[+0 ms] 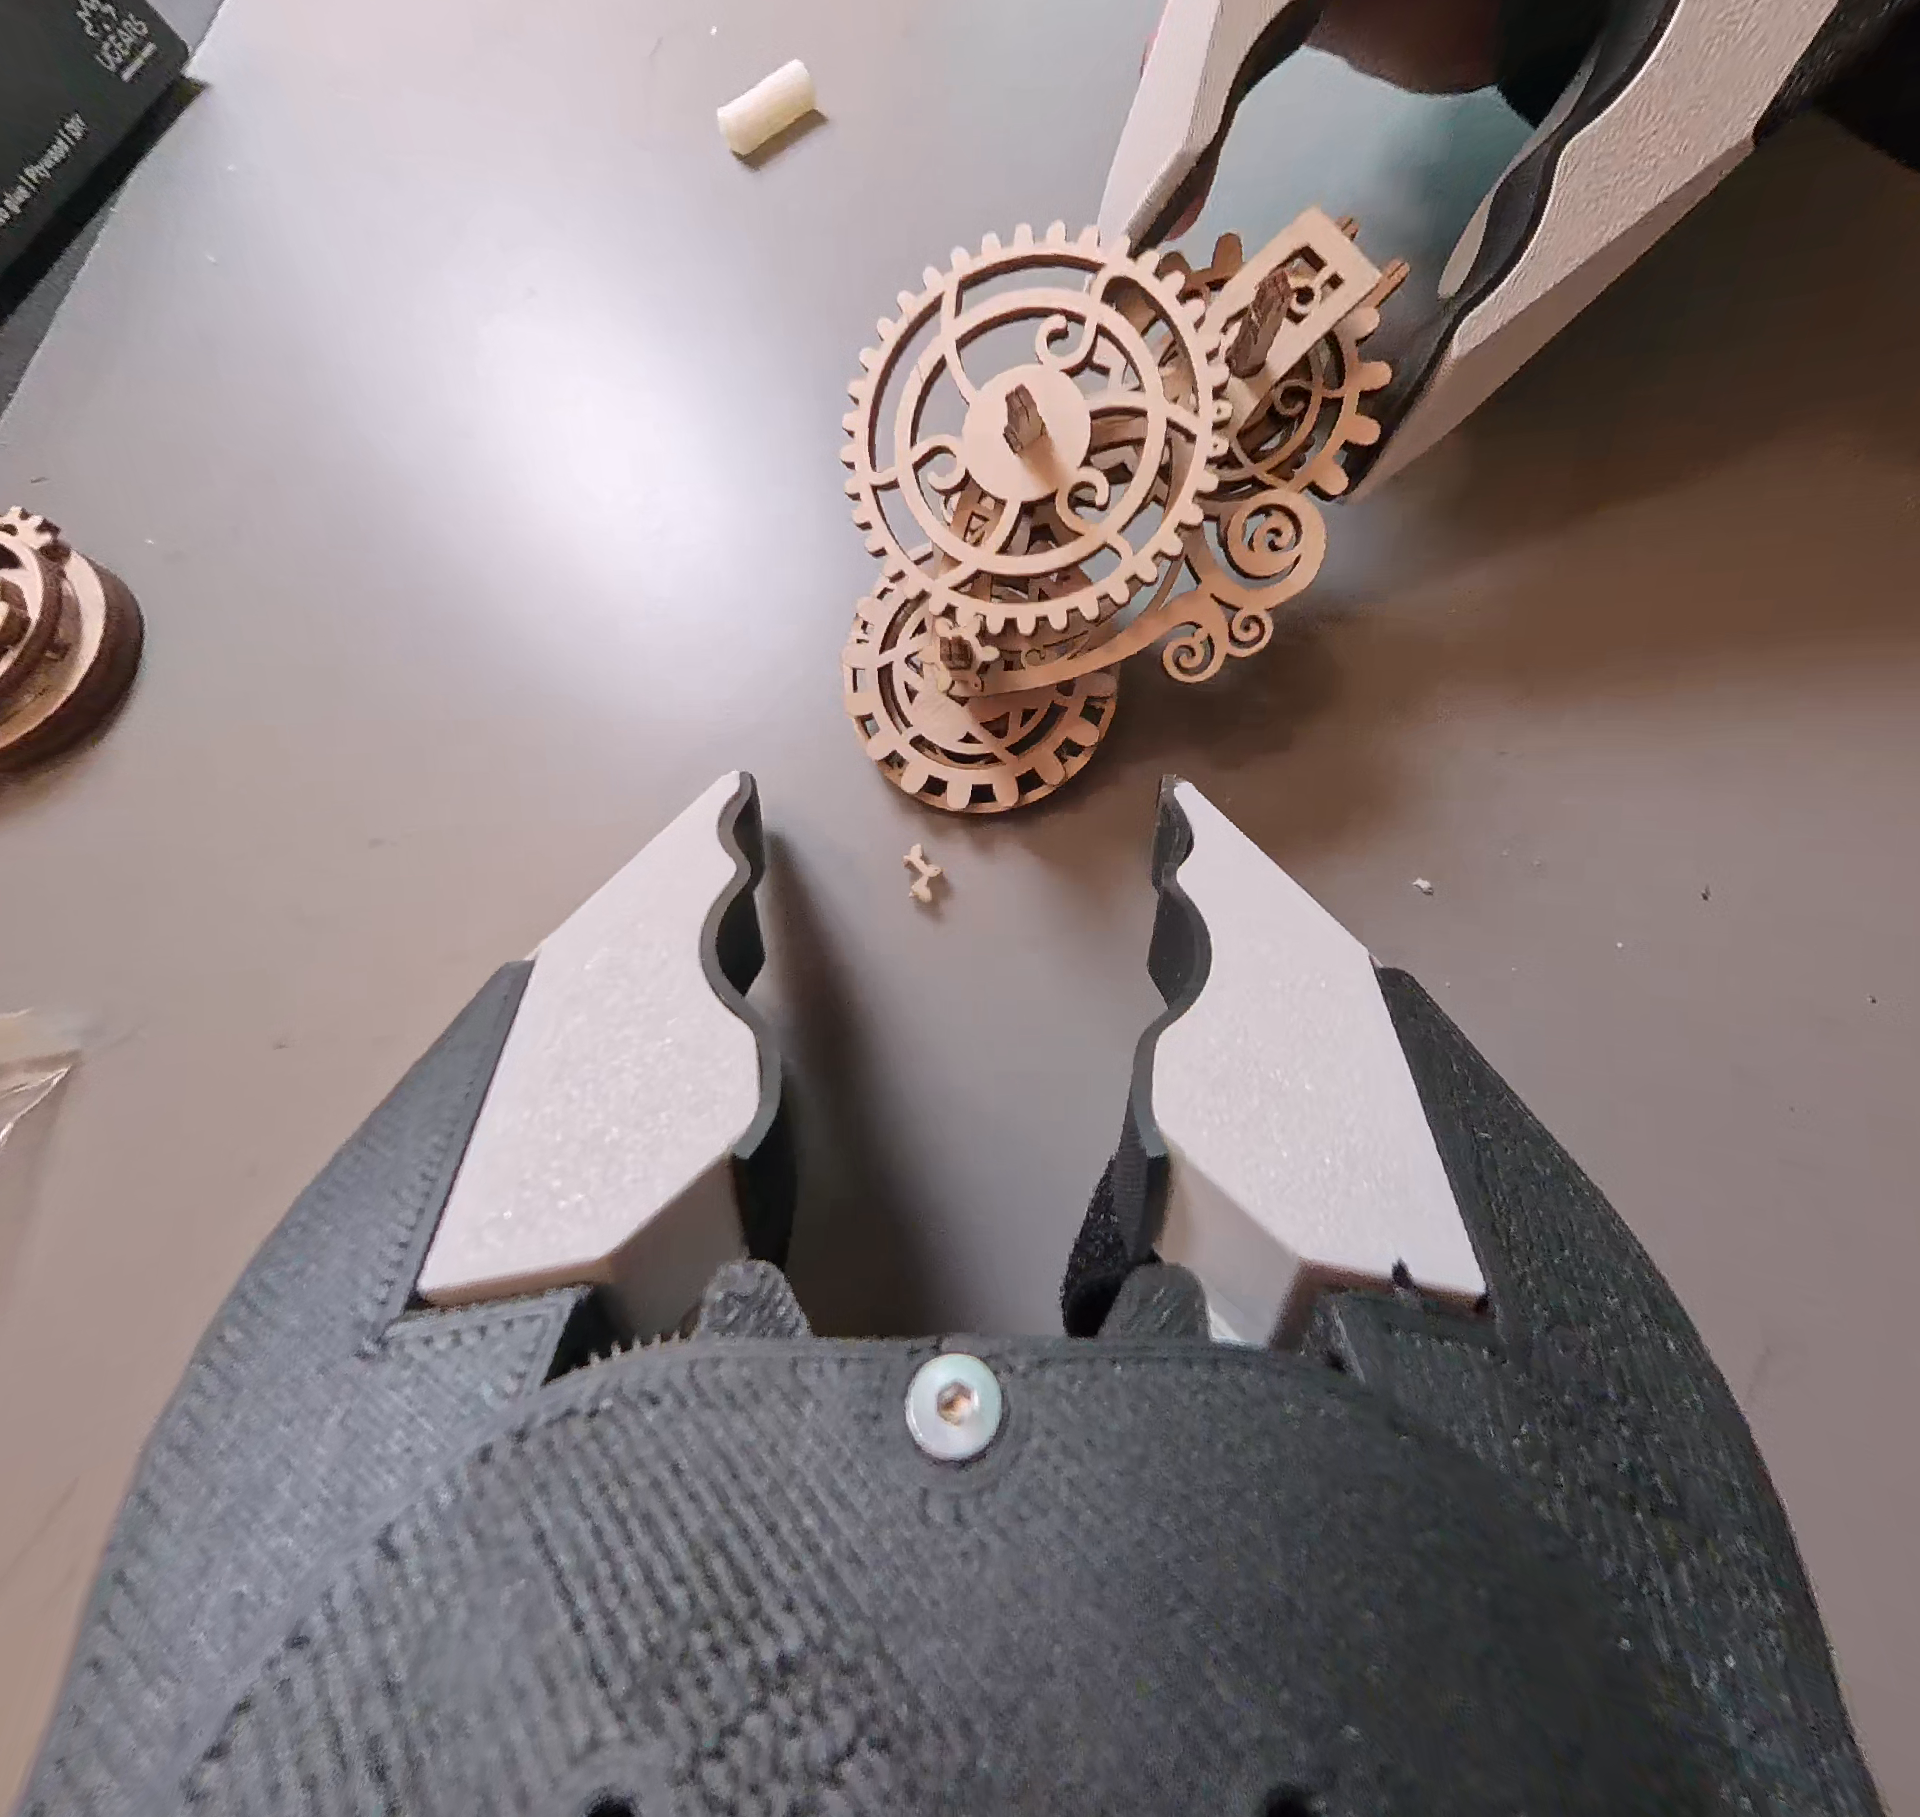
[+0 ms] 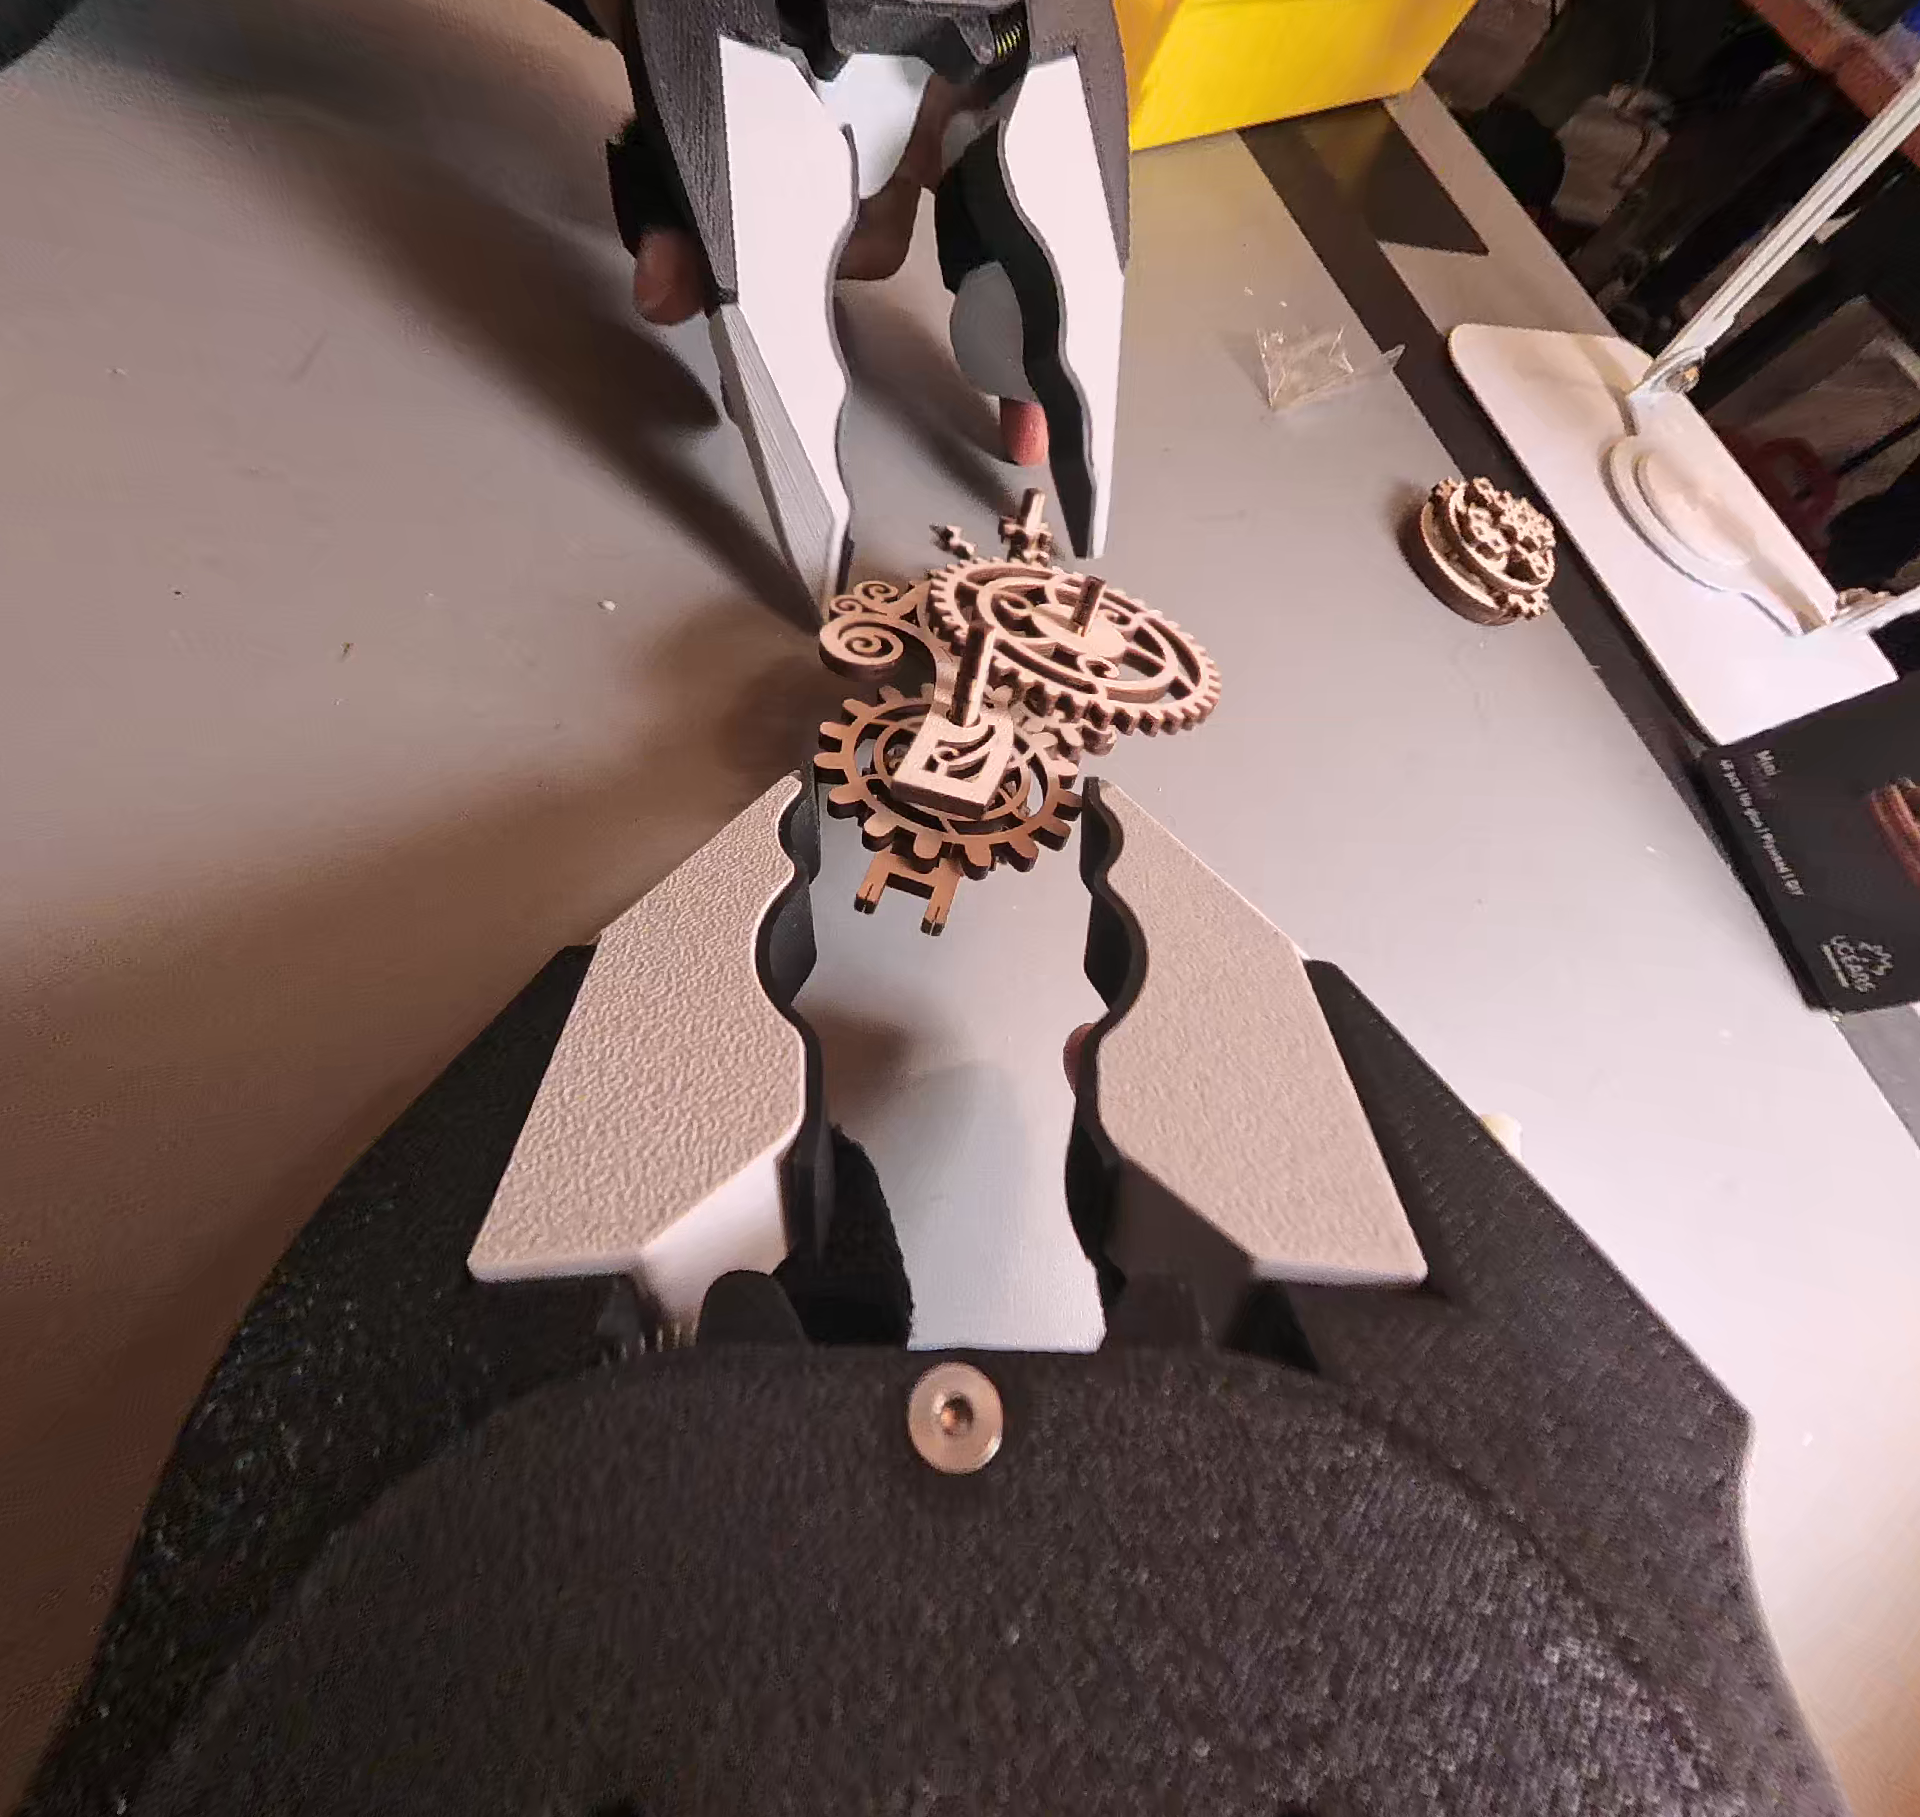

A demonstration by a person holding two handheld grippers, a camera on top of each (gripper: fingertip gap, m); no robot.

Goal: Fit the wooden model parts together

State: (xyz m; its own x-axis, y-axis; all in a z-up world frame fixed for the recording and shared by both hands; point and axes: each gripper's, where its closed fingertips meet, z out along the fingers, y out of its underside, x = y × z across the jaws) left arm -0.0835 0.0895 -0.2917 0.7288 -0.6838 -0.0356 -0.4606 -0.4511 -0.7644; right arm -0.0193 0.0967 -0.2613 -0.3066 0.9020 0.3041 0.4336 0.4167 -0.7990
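We see the gear assembly [image 2: 997,707] on the worktop [image 1: 468,417], its near gear between the right tool's [image 2: 948,801] spread pads, left tool [image 1: 956,801] spread, empty, beyond the far end.

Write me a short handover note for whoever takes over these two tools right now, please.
Left tool: open, empty, over the grey table.
Right tool: fingers flank the small gear of the pale wooden gear model; firm grip unclear.
Model: mostly assembled, tilted on its round base.
To do: tiny loose wooden piece lies between left tool and model, not yet fitted.
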